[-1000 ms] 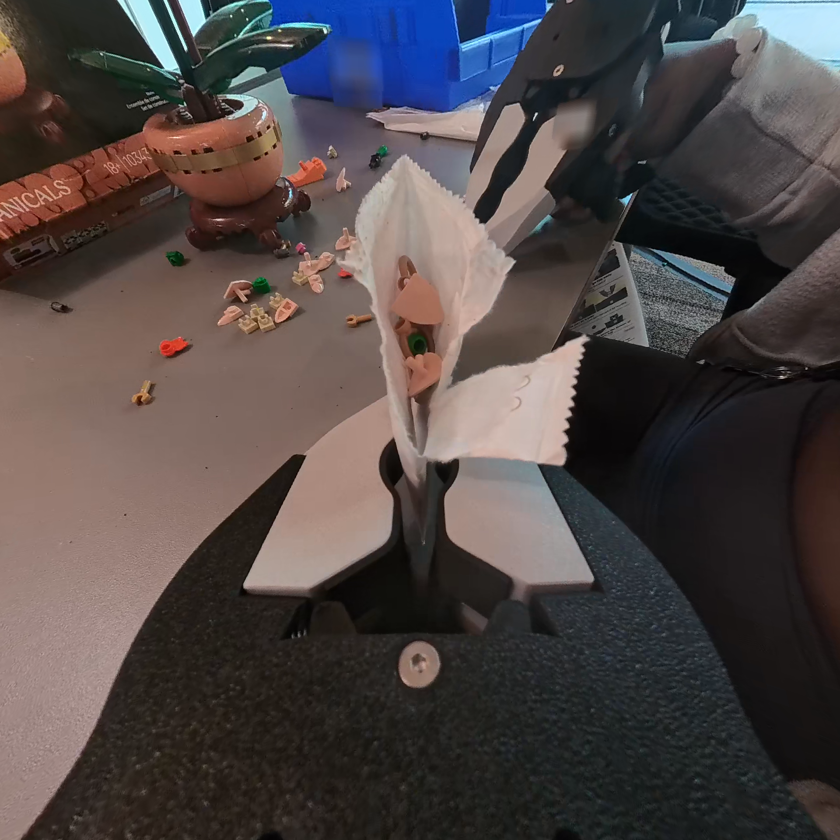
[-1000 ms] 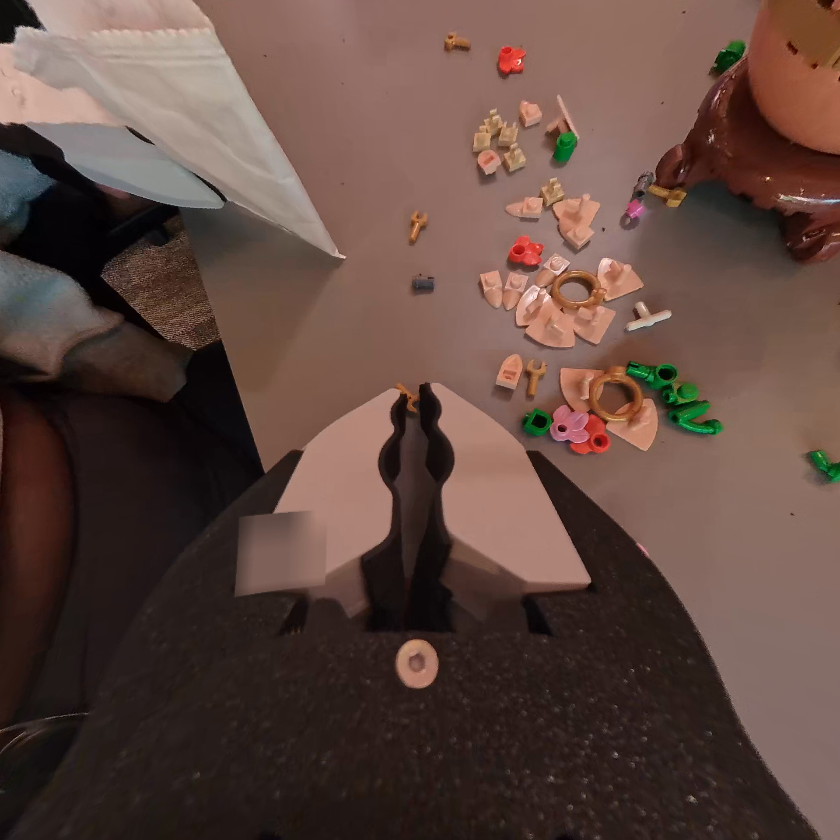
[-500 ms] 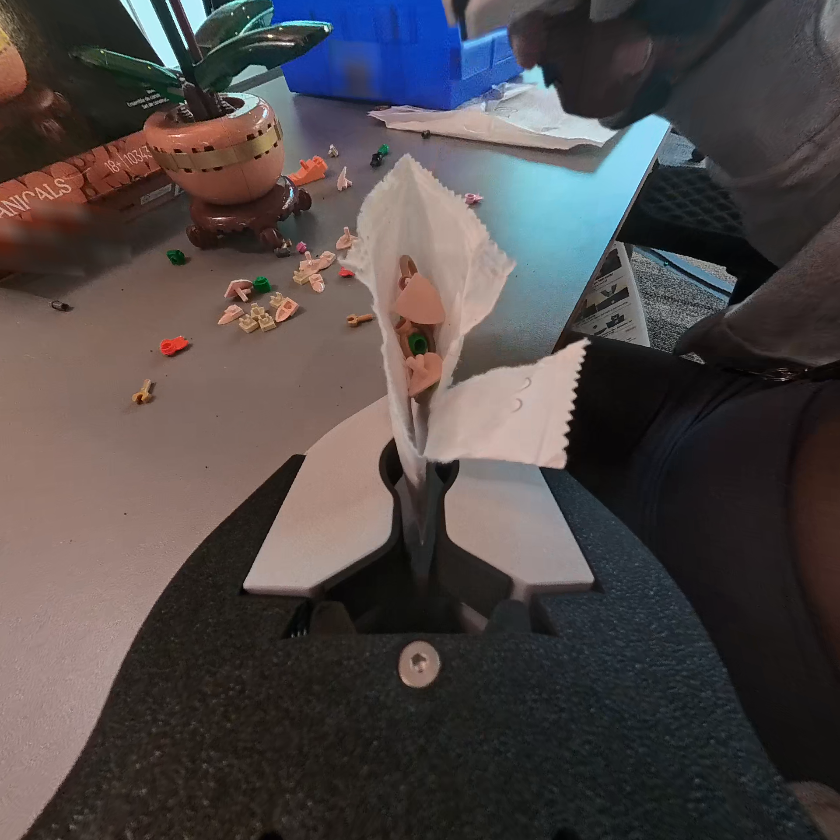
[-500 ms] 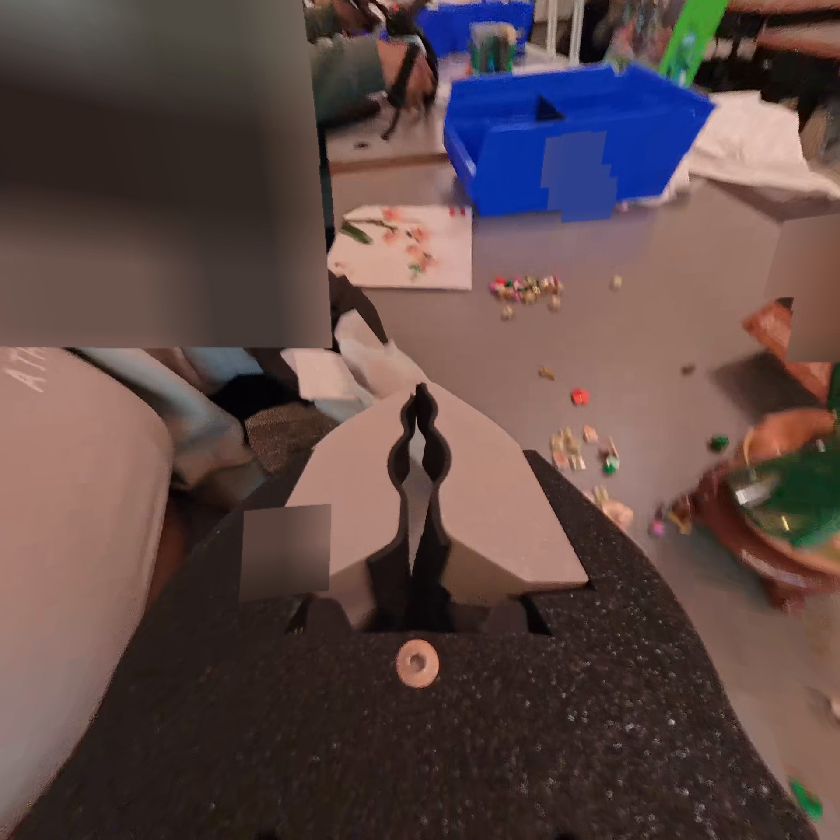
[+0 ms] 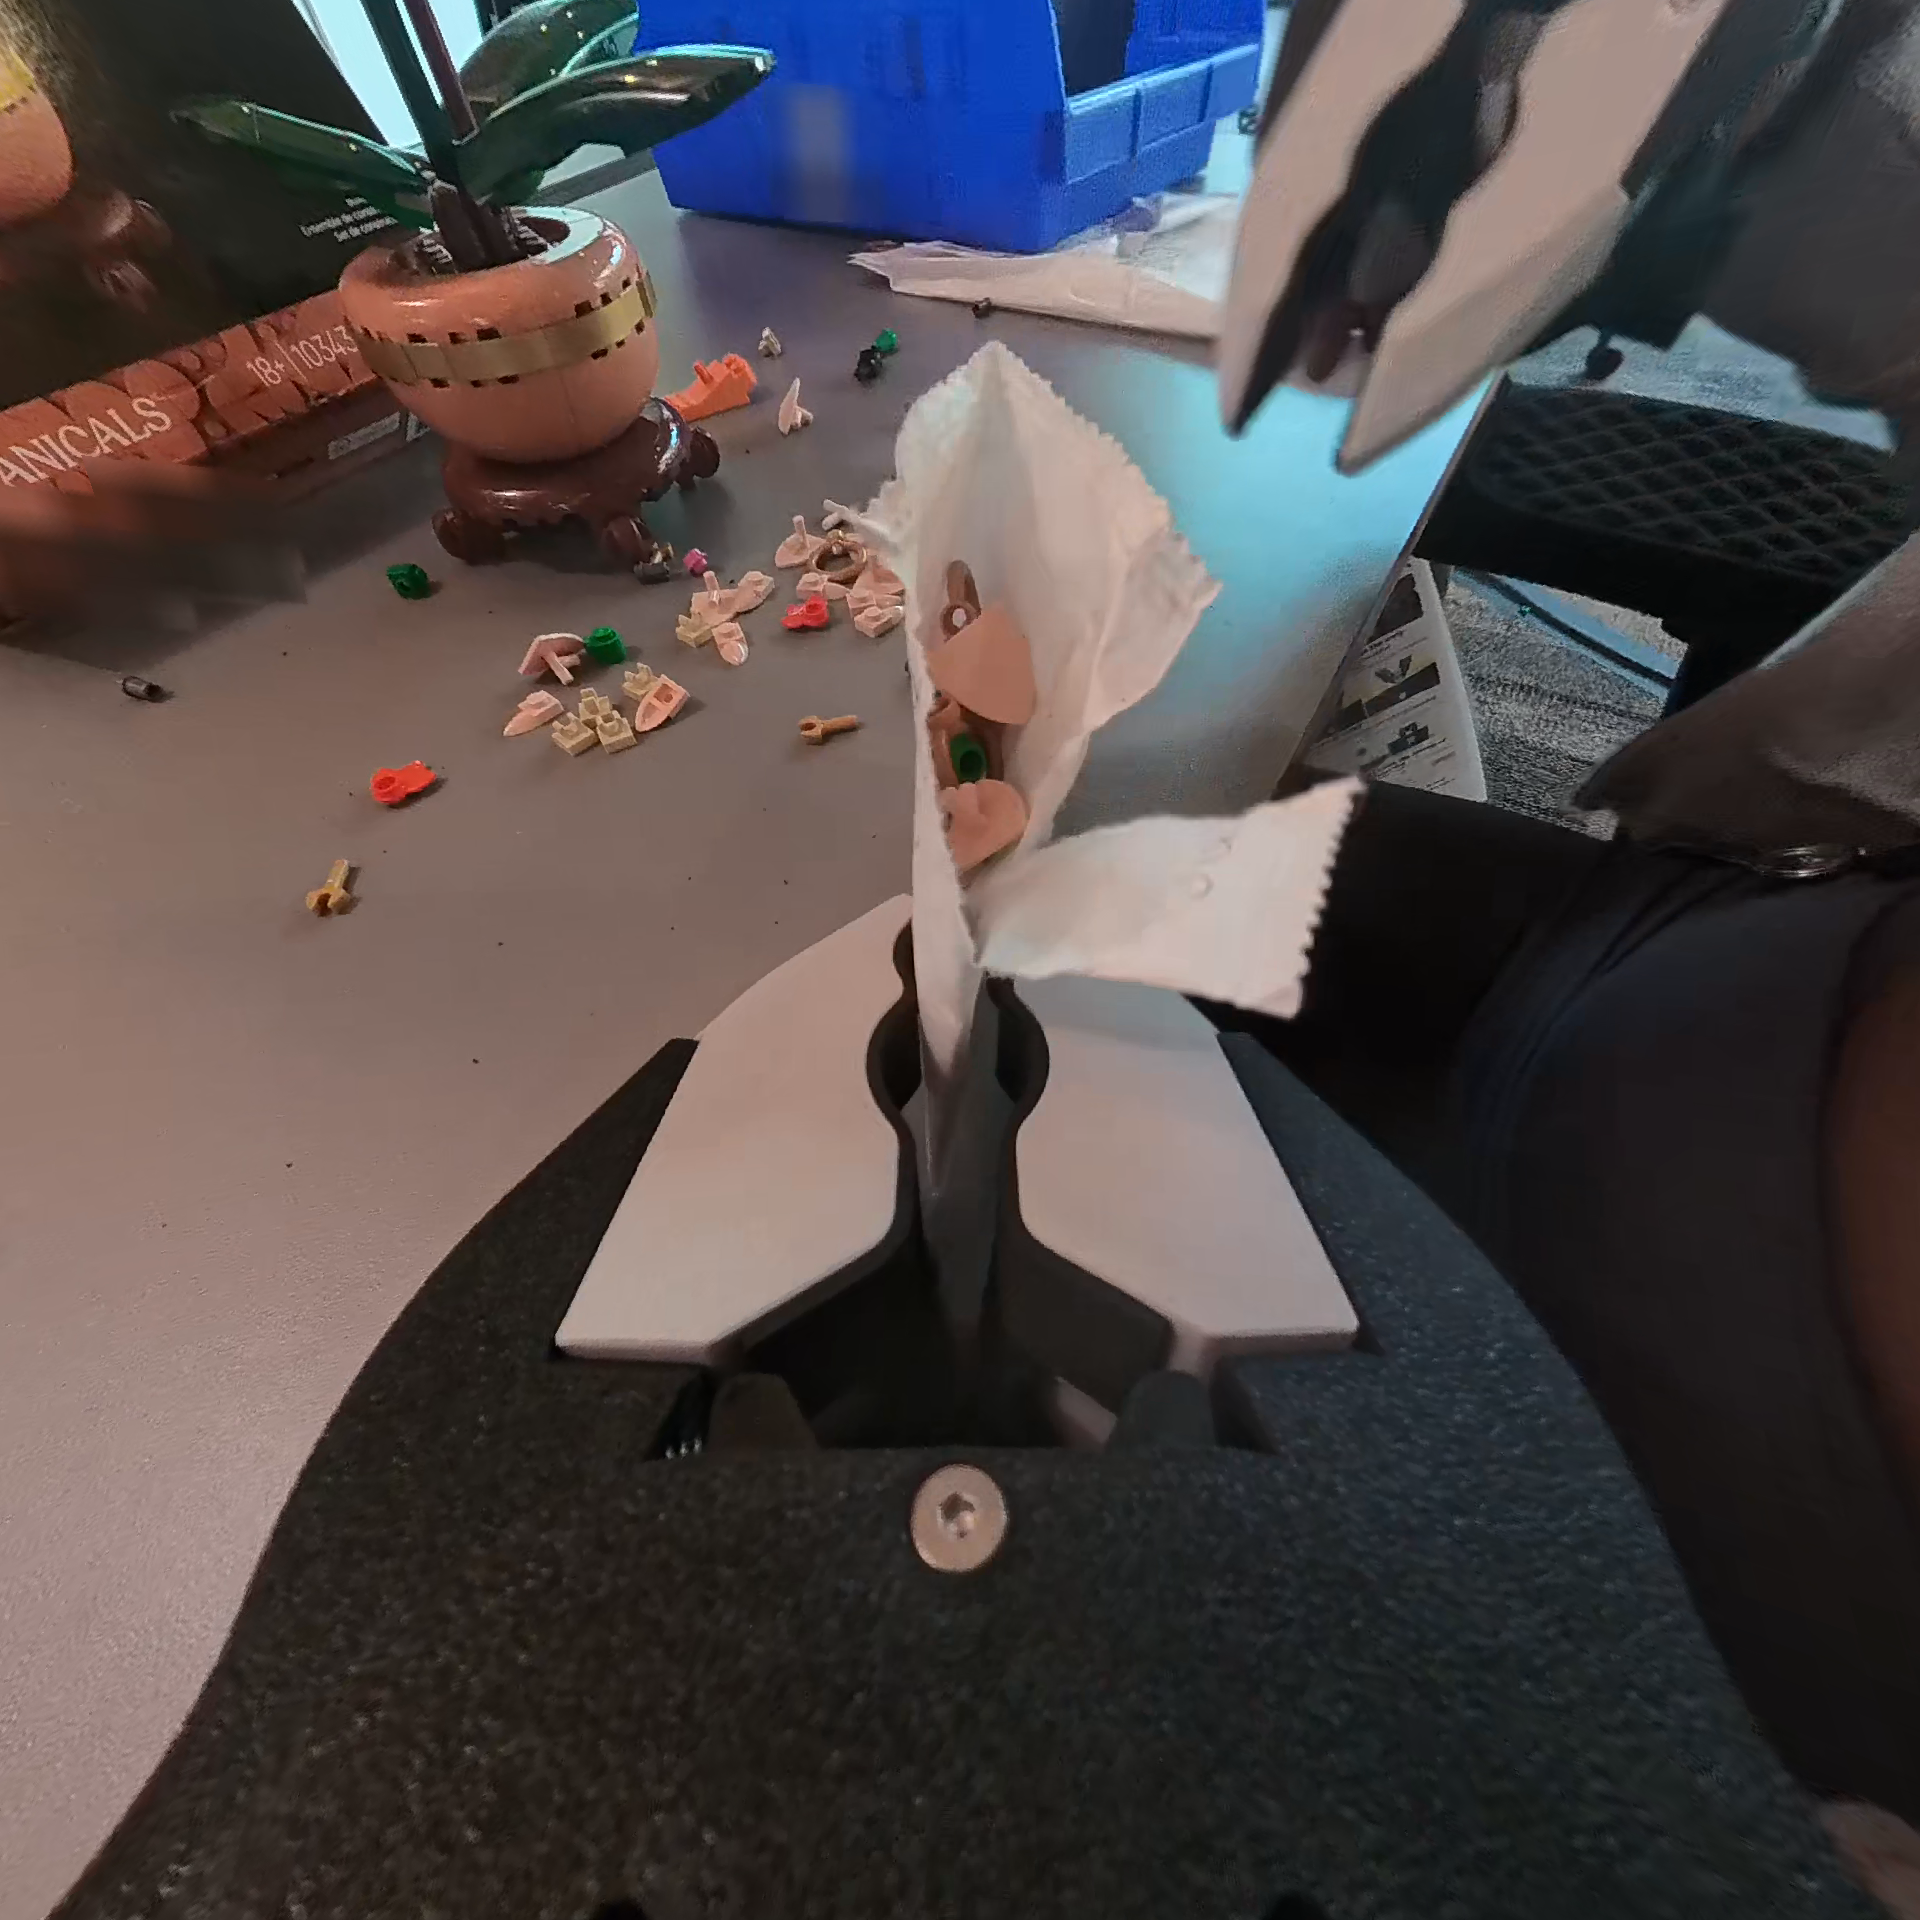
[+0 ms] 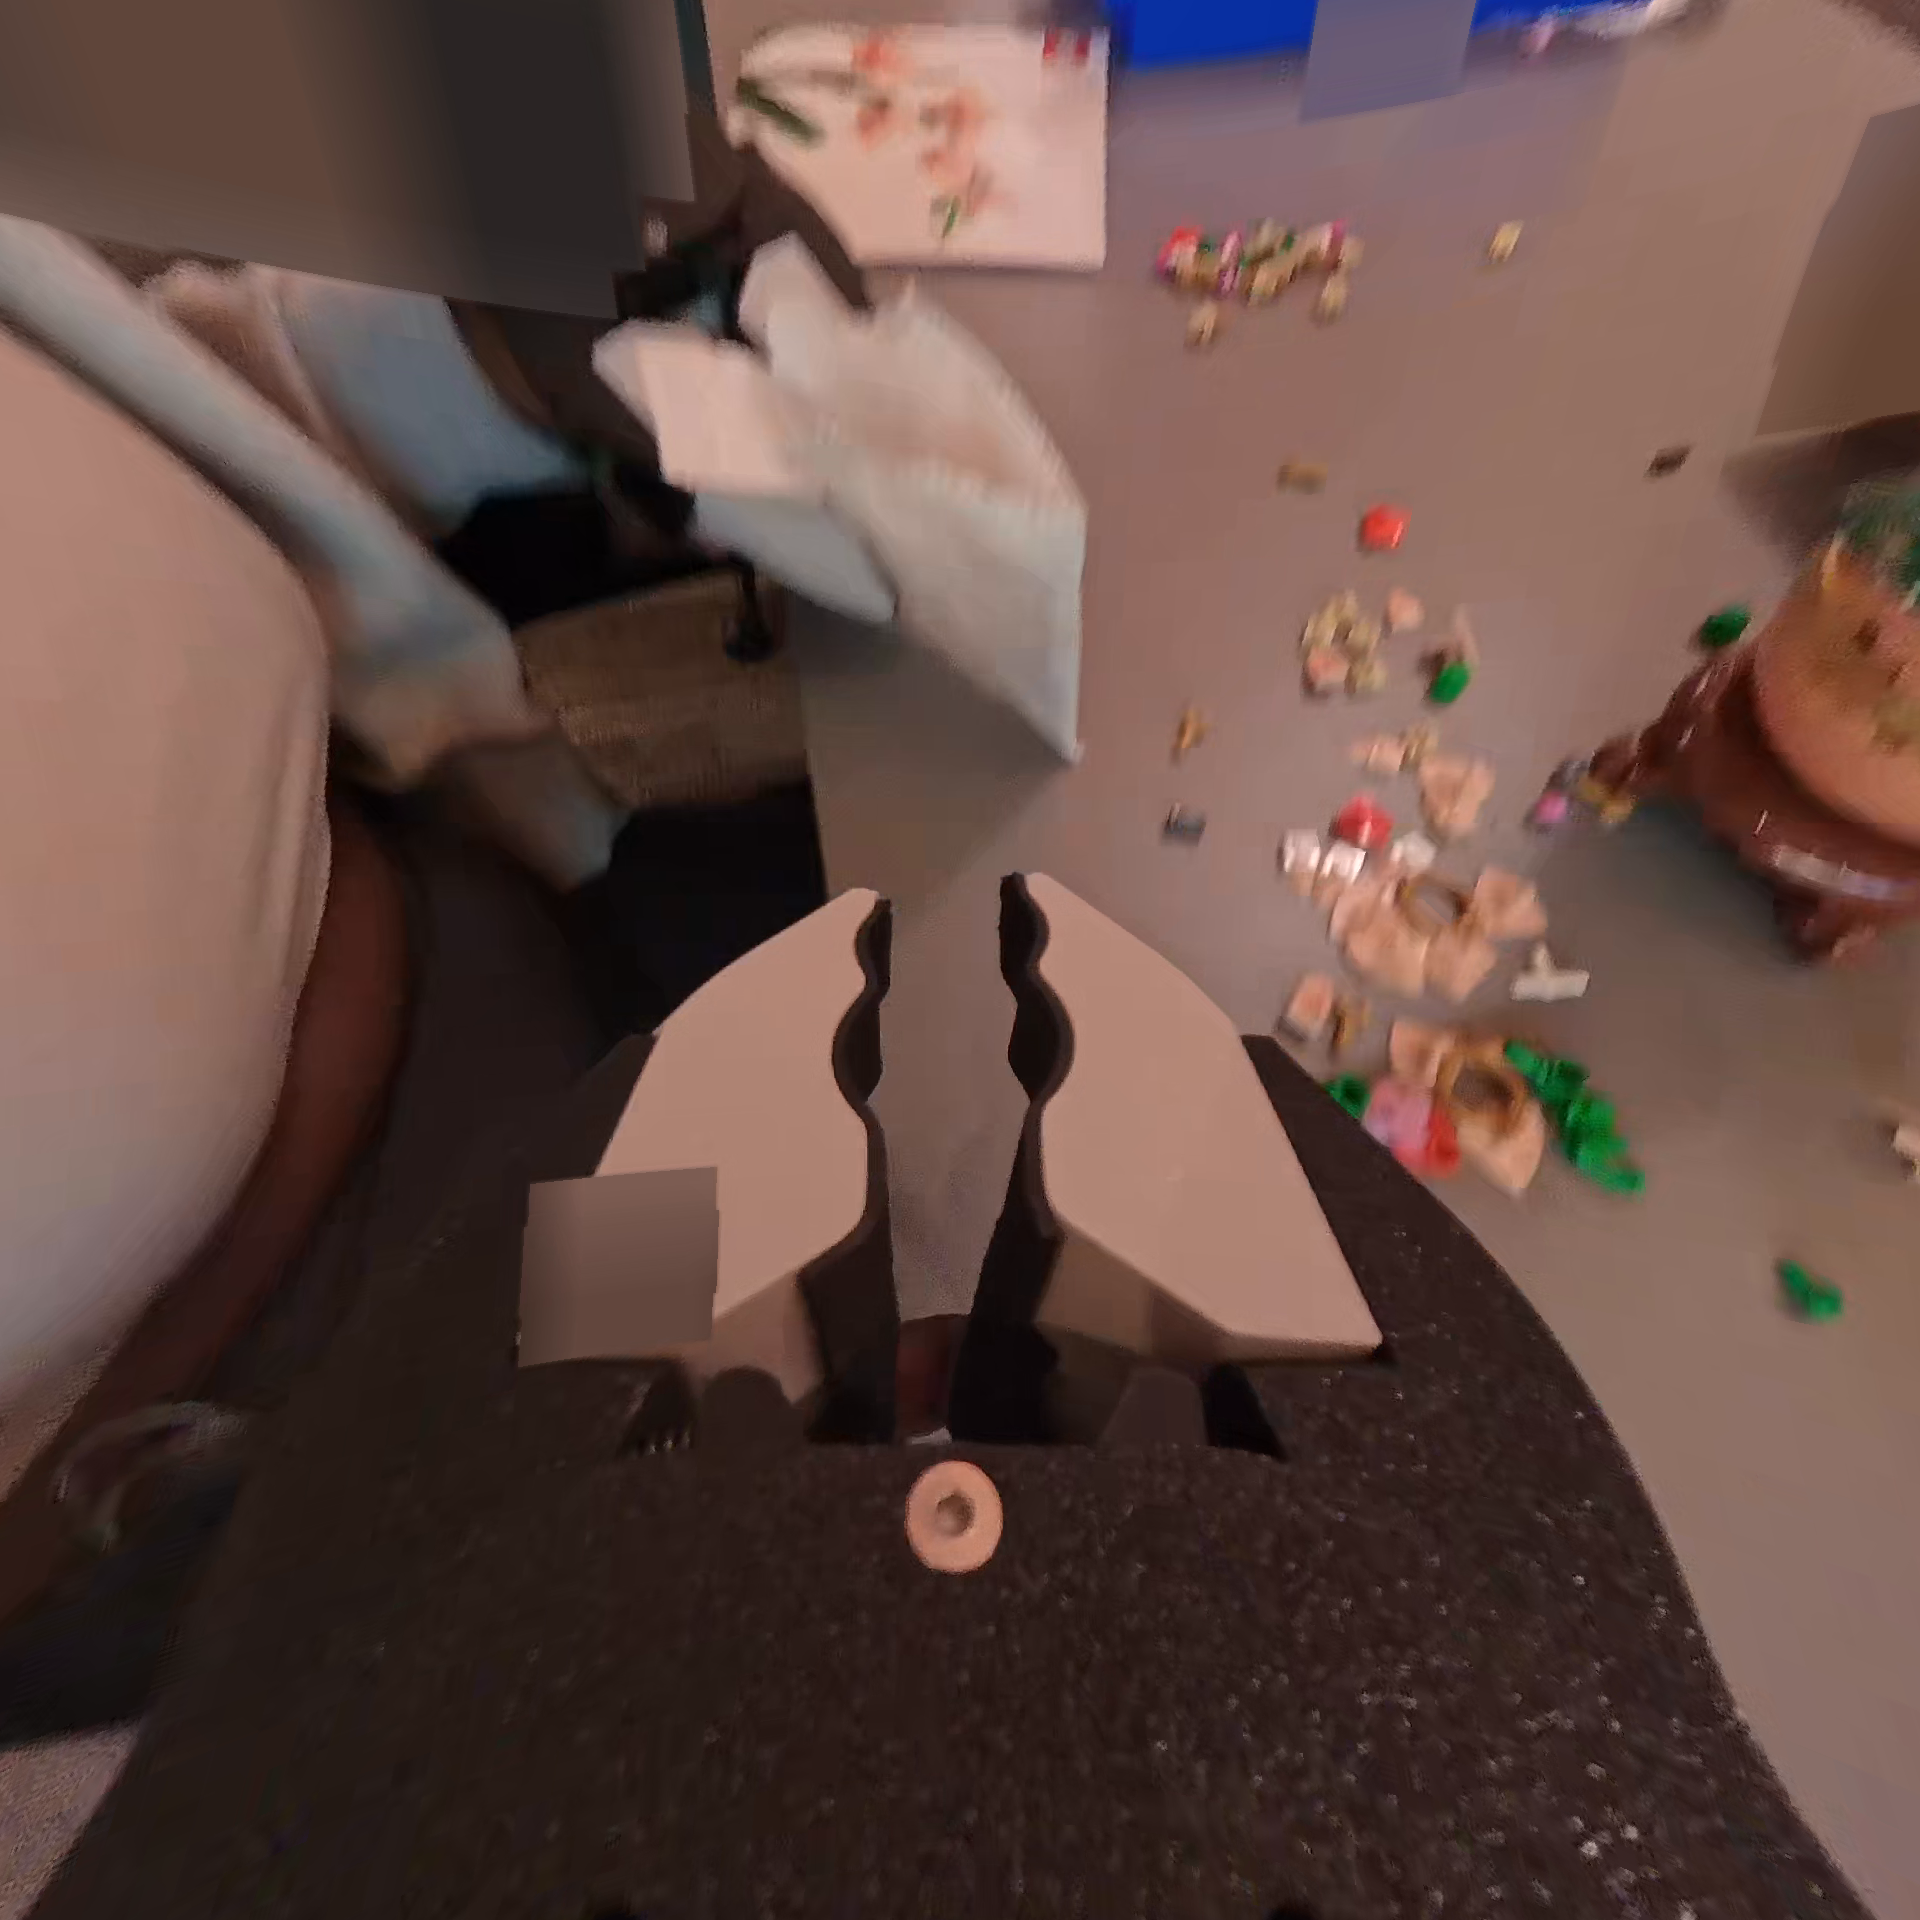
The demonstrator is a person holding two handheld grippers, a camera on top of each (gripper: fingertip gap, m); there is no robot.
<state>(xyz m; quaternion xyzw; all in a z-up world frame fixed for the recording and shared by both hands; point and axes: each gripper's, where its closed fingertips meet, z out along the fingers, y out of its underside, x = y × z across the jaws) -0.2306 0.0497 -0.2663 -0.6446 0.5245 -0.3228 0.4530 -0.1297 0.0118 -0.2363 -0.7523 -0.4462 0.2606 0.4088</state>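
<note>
Paper bag (image 5: pixel 1049 582), white with pinked edges, stands pinched at its bottom between the closed jaws of my left gripper (image 5: pixel 961 997); its torn mouth gapes, showing tan petal pieces (image 5: pixel 982 675) and a green stud (image 5: pixel 966 758) inside. My right gripper (image 6: pixel 943 909) hangs above the bag with jaws parted and nothing between them. On the grey table (image 5: pixel 312 1039) lie scattered small bricks (image 5: pixel 603 712), near a brick-built flower pot (image 5: pixel 504 343). A blue bin (image 5: pixel 935 114) sits behind.
</note>
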